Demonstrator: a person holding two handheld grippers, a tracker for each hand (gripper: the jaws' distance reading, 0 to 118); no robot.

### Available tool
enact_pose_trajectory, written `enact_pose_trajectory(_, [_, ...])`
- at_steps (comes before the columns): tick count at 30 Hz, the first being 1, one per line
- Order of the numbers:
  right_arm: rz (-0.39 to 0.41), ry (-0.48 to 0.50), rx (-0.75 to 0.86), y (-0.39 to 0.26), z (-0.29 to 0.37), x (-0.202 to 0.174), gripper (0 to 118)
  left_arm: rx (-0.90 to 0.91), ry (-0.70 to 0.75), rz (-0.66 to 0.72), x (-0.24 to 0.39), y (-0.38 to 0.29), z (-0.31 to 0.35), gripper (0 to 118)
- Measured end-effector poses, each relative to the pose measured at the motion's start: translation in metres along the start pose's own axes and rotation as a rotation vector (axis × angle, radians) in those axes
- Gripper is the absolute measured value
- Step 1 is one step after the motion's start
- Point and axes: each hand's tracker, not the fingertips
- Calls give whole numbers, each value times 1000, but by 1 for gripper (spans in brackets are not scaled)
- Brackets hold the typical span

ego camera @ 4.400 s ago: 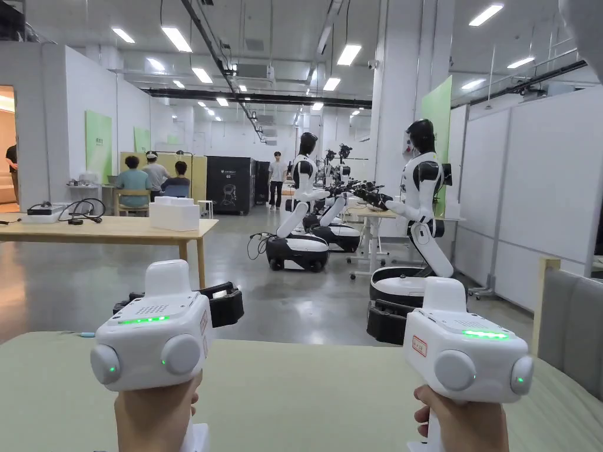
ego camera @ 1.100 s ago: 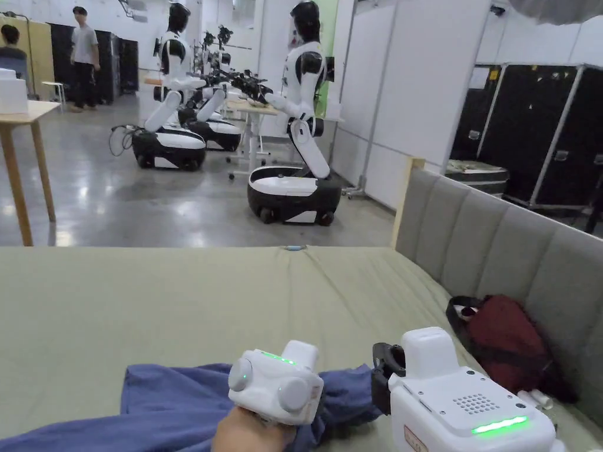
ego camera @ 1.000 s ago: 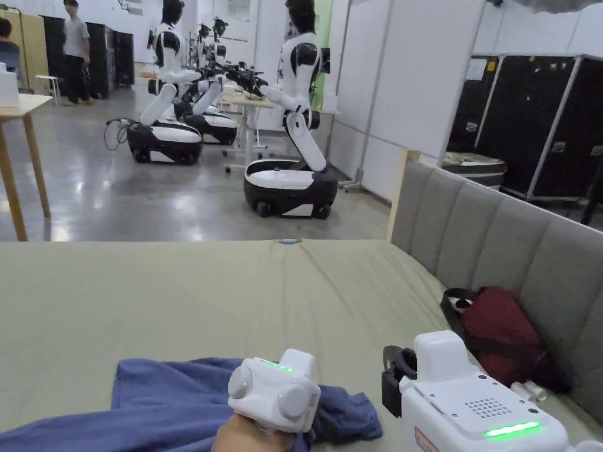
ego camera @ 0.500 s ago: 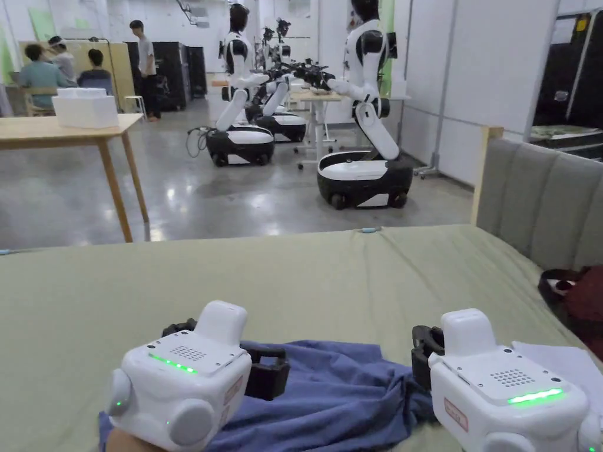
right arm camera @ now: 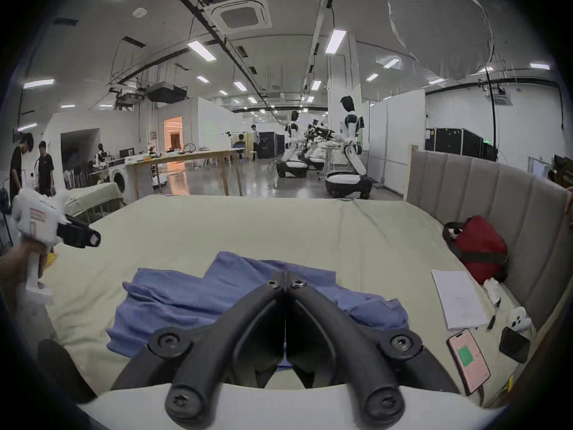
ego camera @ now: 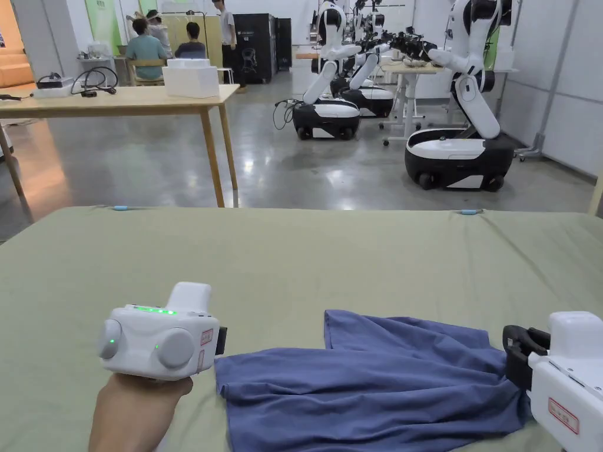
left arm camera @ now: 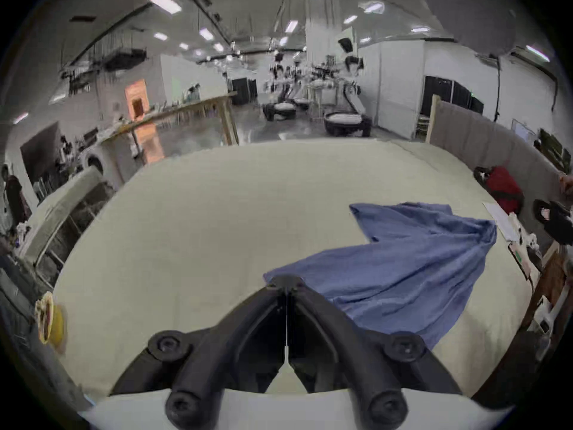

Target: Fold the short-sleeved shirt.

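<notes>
A blue short-sleeved shirt (ego camera: 377, 382) lies loosely spread and wrinkled on the green bed (ego camera: 282, 265). My left gripper (ego camera: 222, 340) hovers just left of the shirt's near-left corner. Its jaws are shut and hold nothing, with the tips at the corner's edge in the left gripper view (left arm camera: 286, 281). In the right gripper view the left gripper (right arm camera: 93, 239) hangs above the bed, apart from the cloth. My right gripper (ego camera: 515, 347) is by the shirt's right edge, its jaws shut and empty over the shirt (right arm camera: 198, 300) in the right gripper view (right arm camera: 286, 277).
A grey padded headboard (right arm camera: 496, 194) runs along the bed's right side. Against it lie a red bag (right arm camera: 477, 250), a sheet of paper (right arm camera: 459, 300) and a phone (right arm camera: 468, 359). Beyond the bed stand a wooden table (ego camera: 118, 97) and wheeled robots (ego camera: 459, 153).
The head camera swung left and downward. The left gripper now sits left of the shirt instead of over it, and the shirt lies wider and flatter between the two grippers.
</notes>
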Motion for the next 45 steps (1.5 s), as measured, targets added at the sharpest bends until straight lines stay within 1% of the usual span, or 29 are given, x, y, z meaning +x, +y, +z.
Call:
enact_pose_trajectory(3, [3, -22, -20, -3, 0, 16, 1, -85, 15, -11, -1, -2, -44, 0])
enact_pose_trajectory(4, [0, -34, -26, -4, 0, 24, 1, -102, 20, 2, 1, -1, -63, 7])
enact_pose_trajectory(5, [-2, -43, -35, -6, 0, 32, 1, -119, 37, 19, 0, 0, -77, 34])
enact_pose_trajectory(6, [-7, -51, -42, -7, 1, 40, 1, -140, 53, 27, -1, 2, -91, 80])
enact_pose_trajectory(7, [-14, -66, -50, -10, 2, 50, 1, -182, 72, 24, -3, 2, -109, 118])
enact_pose_trajectory(8, [-16, -81, -61, -12, 2, 59, 1, -208, 103, 28, -3, 2, -127, 115])
enact_pose_trajectory(9, [-15, -102, -71, -14, 3, 69, 1, -102, 94, -22, -1, 6, -136, 113])
enact_pose_trajectory(10, [-15, -124, -81, -17, 3, 79, 1, -191, 131, 22, -4, 5, -152, 113])
enact_pose_trajectory(12, [-18, -169, -111, -23, 2, 99, 1, -240, 160, 31, -4, 7, -179, 113])
enact_pose_trajectory(14, [-31, -222, -154, -30, -2, 123, 1, -257, 182, 25, -2, 5, -198, 102])
enact_pose_trajectory(15, [-40, -242, -175, -35, -6, 134, 1, -279, 190, 12, 1, 4, -204, 92])
enact_pose_trajectory(17, [-56, -270, -227, -44, -19, 156, 1, -273, 120, -1, 8, 0, -187, 48])
enact_pose_trajectory(18, [-54, -278, -261, -48, -26, 166, 1, -262, 95, 9, 12, 0, -181, 19])
enact_pose_trajectory(19, [-50, -276, -307, -53, -37, 175, 2, -248, 81, -14, 19, 2, -174, 1])
enact_pose_trajectory(21, [-36, -210, -385, -62, -58, 190, 4, -208, 142, -116, 51, 5, -136, 2])
enact_pose_trajectory(22, [-9, -186, -425, -67, -69, 194, 27, -209, 127, -130, 57, 6, -126, 2])
enact_pose_trajectory(23, [20, -162, -465, -72, -82, 197, 65, -210, 115, -121, 60, 7, -116, 2])
enact_pose_trajectory(24, [44, -130, -509, -76, -93, 198, 106, -302, 37, -59, 37, 17, -138, 2])
enact_pose_trajectory(25, [98, -50, -456, -78, -99, 195, 118, -282, 33, -33, 27, 25, -139, 2])
enact_pose_trajectory(27, [167, -102, -557, -82, -121, 191, 117, -267, 20, 10, 16, 39, -136, 2])
enact_pose_trajectory(29, [233, -91, -549, -85, -139, 188, 117, -236, 40, -8, 23, 39, -127, 2])
enact_pose_trajectory(31, [237, -93, -575, -82, -162, 187, 112, -228, 44, -19, 20, 48, -125, 2])
enact_pose_trajectory(32, [219, -67, -613, -82, -170, 188, 94, -218, 53, -27, 25, 44, -125, 2])
enact_pose_trajectory(33, [203, -36, -620, -83, -175, 190, 56, -217, 55, -29, 24, 45, -126, 1])
enact_pose_trajectory(34, [184, 7, -618, -84, -177, 191, 12, -216, 57, -31, 22, 47, -127, 1])
enact_pose_trajectory(37, [50, 18, -661, -77, -174, 196, 9, -203, 69, -33, 20, 45, -124, 1])
enact_pose_trajectory(39, [3, 31, -633, -70, -164, 201, 8, -179, 64, -7, 10, 49, -118, 1])
enact_pose_trajectory(42, [-23, 4, -557, -45, -139, 204, 8, -89, 86, 12, 2, 59, -90, 1])
enact_pose_trajectory(45, [-17, -31, -441, -2, -105, 192, 8, -2, 83, 43, -12, 82, -51, 1])
